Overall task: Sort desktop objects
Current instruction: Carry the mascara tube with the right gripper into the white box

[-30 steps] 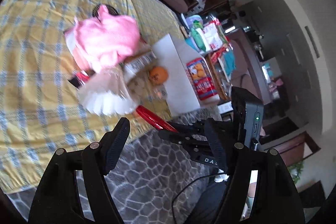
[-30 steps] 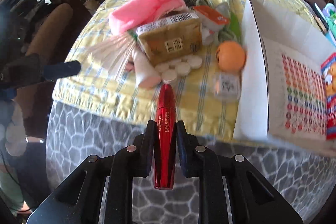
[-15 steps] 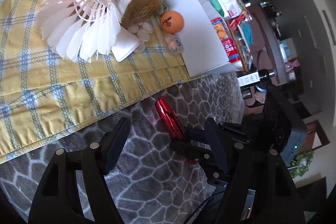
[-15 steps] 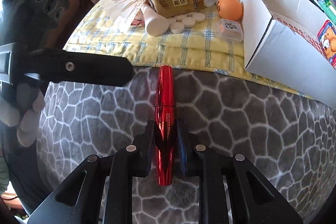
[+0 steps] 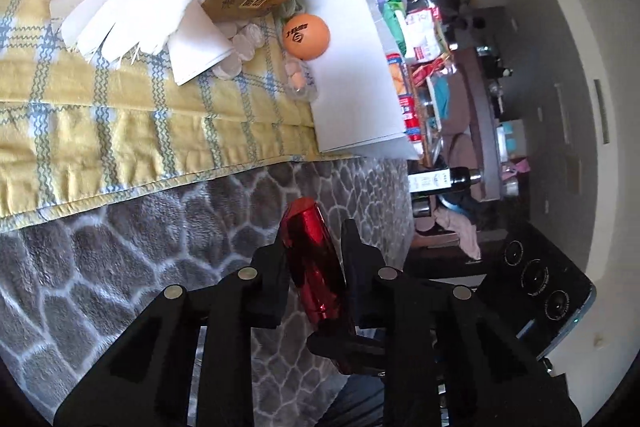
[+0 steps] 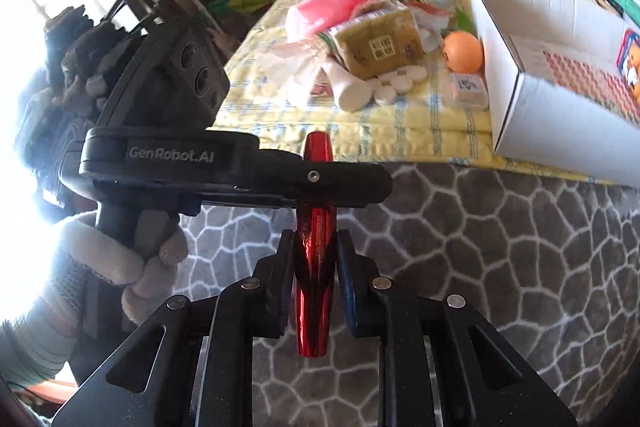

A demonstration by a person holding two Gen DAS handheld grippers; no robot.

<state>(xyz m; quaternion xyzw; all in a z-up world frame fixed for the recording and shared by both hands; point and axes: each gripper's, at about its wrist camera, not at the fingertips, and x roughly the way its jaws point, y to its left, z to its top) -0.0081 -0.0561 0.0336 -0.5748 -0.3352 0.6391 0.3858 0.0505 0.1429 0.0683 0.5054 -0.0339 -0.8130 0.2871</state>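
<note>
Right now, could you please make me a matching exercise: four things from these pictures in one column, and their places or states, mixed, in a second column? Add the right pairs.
Things
1. red tube
2. orange ball
3. white box
4. pink cloth

Places or states
A. at the far end of the pile of objects
B. open, on the yellow checked cloth, right of the pile
C. gripped by both the left gripper and the right gripper
D. resting on the cloth beside the box wall

Pairs: 1-C, 2-D, 3-B, 4-A
</note>
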